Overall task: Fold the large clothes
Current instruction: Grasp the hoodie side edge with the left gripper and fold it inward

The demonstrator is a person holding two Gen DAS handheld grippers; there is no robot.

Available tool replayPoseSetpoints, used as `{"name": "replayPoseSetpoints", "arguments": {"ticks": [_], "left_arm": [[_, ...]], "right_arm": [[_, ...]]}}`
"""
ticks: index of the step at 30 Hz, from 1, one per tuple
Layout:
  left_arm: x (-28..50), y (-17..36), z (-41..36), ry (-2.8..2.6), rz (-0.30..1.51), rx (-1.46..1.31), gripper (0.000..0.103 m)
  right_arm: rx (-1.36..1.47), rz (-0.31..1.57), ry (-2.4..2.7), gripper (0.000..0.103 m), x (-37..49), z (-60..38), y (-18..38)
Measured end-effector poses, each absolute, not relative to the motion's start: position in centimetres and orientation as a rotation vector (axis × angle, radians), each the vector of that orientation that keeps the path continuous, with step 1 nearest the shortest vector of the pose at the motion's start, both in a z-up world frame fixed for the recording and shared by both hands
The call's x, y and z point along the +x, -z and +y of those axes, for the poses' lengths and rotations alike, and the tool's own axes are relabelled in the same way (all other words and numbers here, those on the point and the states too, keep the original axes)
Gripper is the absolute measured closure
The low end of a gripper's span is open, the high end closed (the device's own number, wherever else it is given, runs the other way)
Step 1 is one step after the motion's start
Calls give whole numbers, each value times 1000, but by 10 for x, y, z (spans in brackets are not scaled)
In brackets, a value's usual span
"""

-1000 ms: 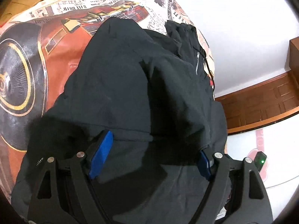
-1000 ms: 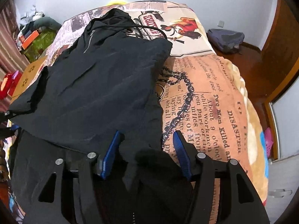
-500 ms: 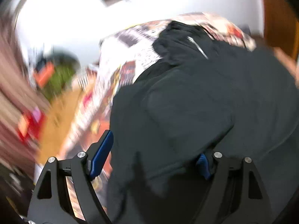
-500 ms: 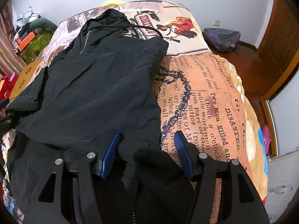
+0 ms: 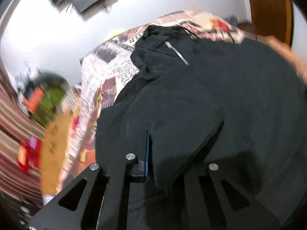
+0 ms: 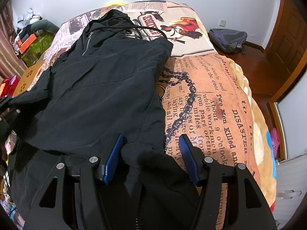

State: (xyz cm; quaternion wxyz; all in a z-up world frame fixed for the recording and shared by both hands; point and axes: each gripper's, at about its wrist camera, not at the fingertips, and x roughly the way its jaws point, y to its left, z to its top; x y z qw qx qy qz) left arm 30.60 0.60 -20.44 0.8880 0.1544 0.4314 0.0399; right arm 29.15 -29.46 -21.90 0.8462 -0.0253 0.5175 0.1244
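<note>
Left wrist view: blurred; the left tool (image 5: 148, 149) was clenched, its jaws together on a fold of the black hooded jacket (image 5: 201, 99) at the jacket's near left edge.
Right wrist view: the right tool (image 6: 151, 153) stood with its jaws parted over the jacket's near right corner, bunched cloth lying between the blue pads (image 6: 113, 157); whether the pads pressed on it I could not tell.
Jacket: lay flat on the bed, hood (image 6: 113, 19) at the far end, zip (image 6: 87, 43) down the left of the hood, drawcord (image 6: 145, 28) looping off the hood onto the blanket.
Blanket (image 6: 211, 99): newspaper print, bare to the right of the jacket.
Backpack (image 6: 227, 38): on the wooden floor, well beyond the jacket's far right corner.
Cardboard box (image 6: 28, 76): just left of the jacket.
</note>
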Motion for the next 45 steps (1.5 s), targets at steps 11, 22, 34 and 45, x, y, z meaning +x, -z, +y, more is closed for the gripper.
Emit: {"name": "replayPoseSetpoints", "arguments": {"ticks": [11,22,34,45], "left_arm": [[282,184,104,111,925,-391,89],[252,215,168,105,890,-768,80],[239,212,146,-52,1015,-221,69],[237,188,174,-224,980,-17,46]], "right_arm": [[-37,1092,-276,45,292,-296,221],[-44,1094,-273,45,292,-295,223],[-61,1092,-254,44,290,-292,222],[-57,1110,-232,44,297,-291,208]]}}
